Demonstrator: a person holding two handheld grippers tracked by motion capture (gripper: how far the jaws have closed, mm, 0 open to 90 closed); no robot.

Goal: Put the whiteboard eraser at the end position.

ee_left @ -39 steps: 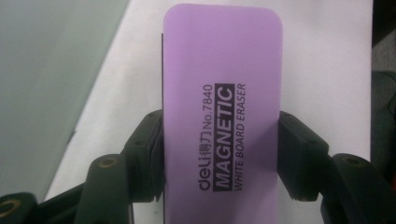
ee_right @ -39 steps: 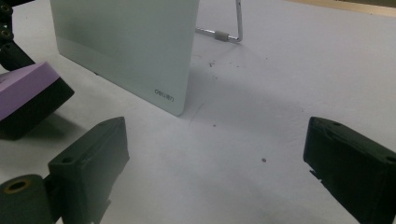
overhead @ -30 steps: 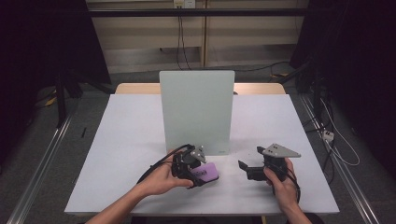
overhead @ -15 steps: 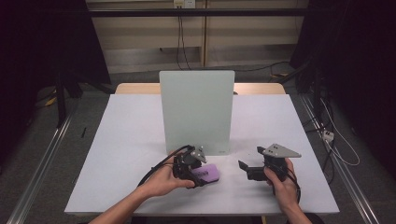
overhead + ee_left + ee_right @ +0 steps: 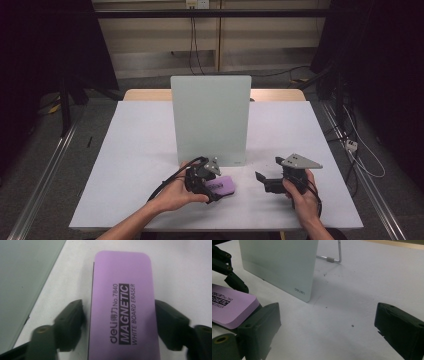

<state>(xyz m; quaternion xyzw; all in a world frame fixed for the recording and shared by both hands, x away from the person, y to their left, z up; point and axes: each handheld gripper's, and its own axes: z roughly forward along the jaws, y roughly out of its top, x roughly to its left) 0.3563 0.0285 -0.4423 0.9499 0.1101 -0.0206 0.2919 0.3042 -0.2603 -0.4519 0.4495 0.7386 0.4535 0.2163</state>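
**Eraser straddled, grip not confirmed — slip and board-knock risks**

High view: the left gripper (image 5: 212,184) is seen low on the white table (image 5: 135,150), with the flat purple rectangular whiteboard eraser (image 5: 224,184) lying at its jaw end. Just beyond the jaws stands the upright pale-green glass board (image 5: 210,119). The right gripper (image 5: 267,181) is held apart to the side, jaws spread, nothing between them.

Left gripper view: the eraser (image 5: 123,305) lies flat between the two black jaws. One jaw appears to touch its long edge; at the other a thin gap may remain, so whether it is clamped or merely straddled cannot be told. The smooth plastic top and narrow side walls are judged slippery; a lift on a partial grip could let it tilt or drop.

Right gripper view: the board (image 5: 279,265) and its wire stand (image 5: 334,255) are seen ahead of the spread jaws. A forward push could topple the board.
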